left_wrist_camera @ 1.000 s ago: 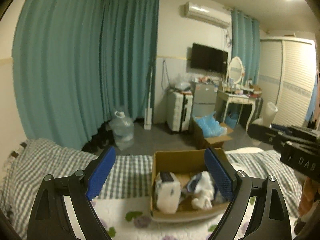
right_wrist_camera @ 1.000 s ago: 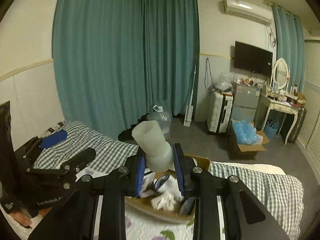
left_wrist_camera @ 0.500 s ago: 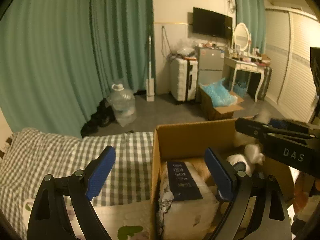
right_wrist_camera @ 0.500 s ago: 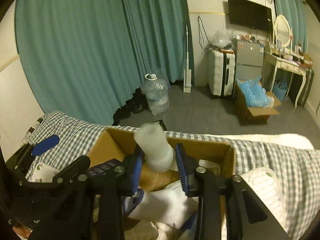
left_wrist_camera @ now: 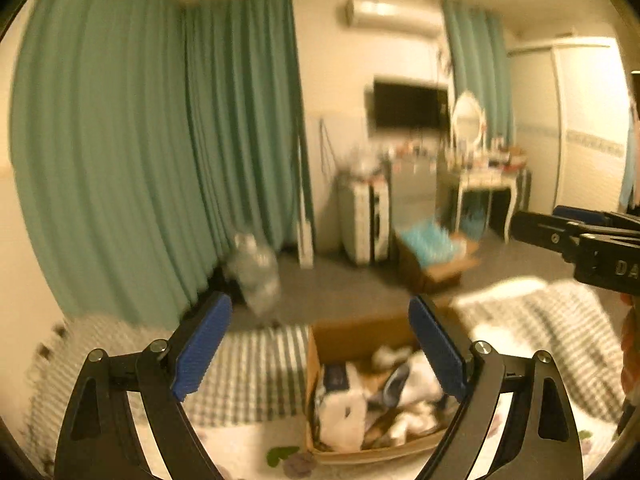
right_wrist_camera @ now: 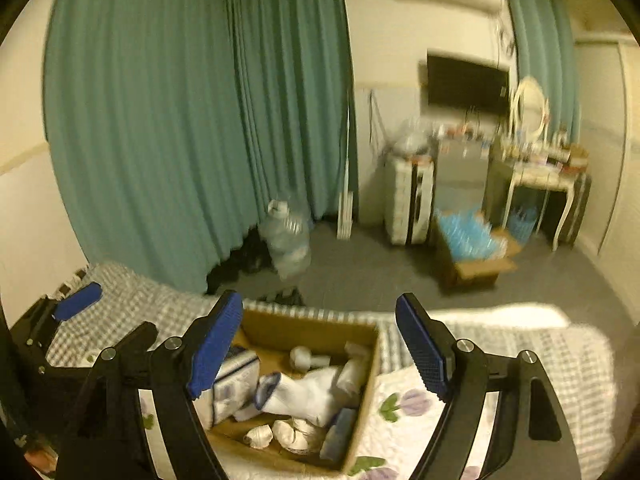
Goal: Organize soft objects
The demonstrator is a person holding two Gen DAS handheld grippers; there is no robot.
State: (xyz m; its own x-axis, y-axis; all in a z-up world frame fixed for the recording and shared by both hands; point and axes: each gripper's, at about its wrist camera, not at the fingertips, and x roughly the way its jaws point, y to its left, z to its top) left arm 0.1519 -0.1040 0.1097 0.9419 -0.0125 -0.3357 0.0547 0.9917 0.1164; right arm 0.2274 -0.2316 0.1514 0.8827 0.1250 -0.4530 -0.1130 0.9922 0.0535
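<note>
Both tongs stand wide and hold nothing: the right tongs [right_wrist_camera: 320,344] hover over the cardboard box [right_wrist_camera: 362,396] on the bed [right_wrist_camera: 520,356], and the left tongs [left_wrist_camera: 320,352] hang just beside it, toward the bed's left edge. Inside the box lie a white sock [right_wrist_camera: 308,394], a pale squeeze bottle [right_wrist_camera: 306,358], a wrapped pack [right_wrist_camera: 230,388] and other soft pieces. One drop looks complete; the next move likely calls for finding another loose soft thing on the bed.
</note>
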